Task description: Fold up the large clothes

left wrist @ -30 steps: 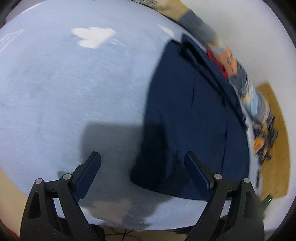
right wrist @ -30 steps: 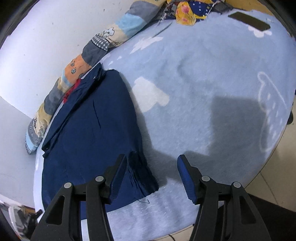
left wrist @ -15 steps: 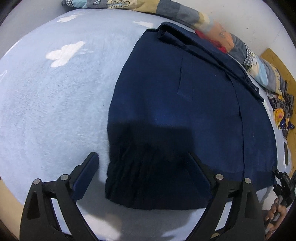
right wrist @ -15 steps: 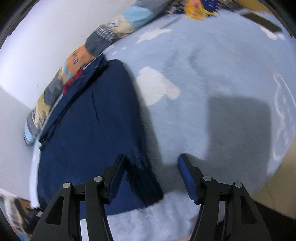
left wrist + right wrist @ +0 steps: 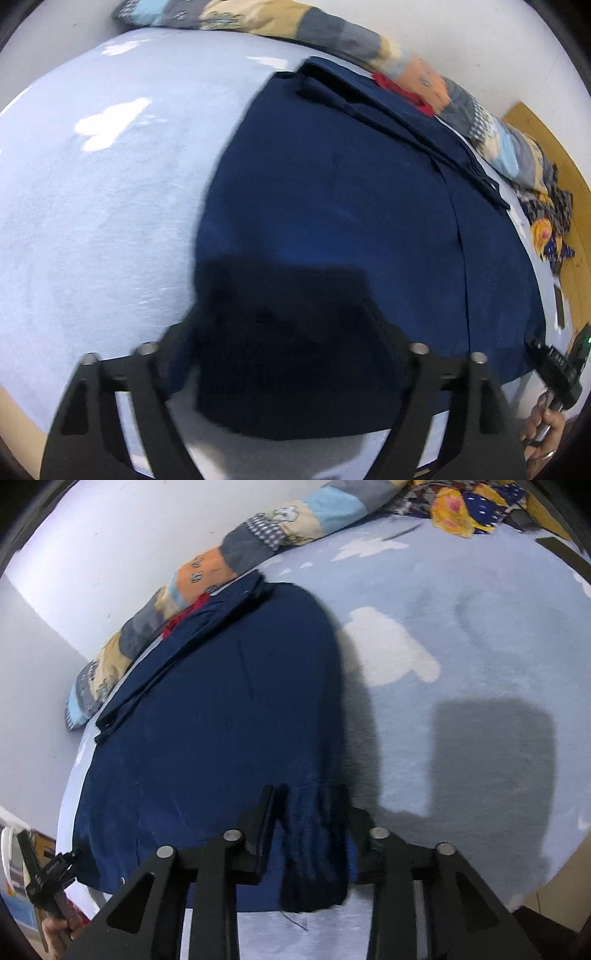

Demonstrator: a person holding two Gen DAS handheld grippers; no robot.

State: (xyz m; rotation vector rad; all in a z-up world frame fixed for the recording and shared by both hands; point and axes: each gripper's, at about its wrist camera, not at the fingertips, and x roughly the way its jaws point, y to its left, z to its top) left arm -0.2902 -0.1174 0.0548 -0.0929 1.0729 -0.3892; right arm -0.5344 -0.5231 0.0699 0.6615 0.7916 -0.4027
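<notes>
Navy garment [image 5: 332, 221] lies flat on the cloud-print bed [image 5: 92, 221] | right tool [image 5: 310, 823] closing on its near corner | left tool [image 5: 280, 354] wide, closing over the hem | fold not yet made

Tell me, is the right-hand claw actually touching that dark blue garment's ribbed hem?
Touching. In the right wrist view, the right gripper has the navy garment's ribbed hem bunched between its closing jaws, cloth against both inner faces with no gap showing.
</notes>
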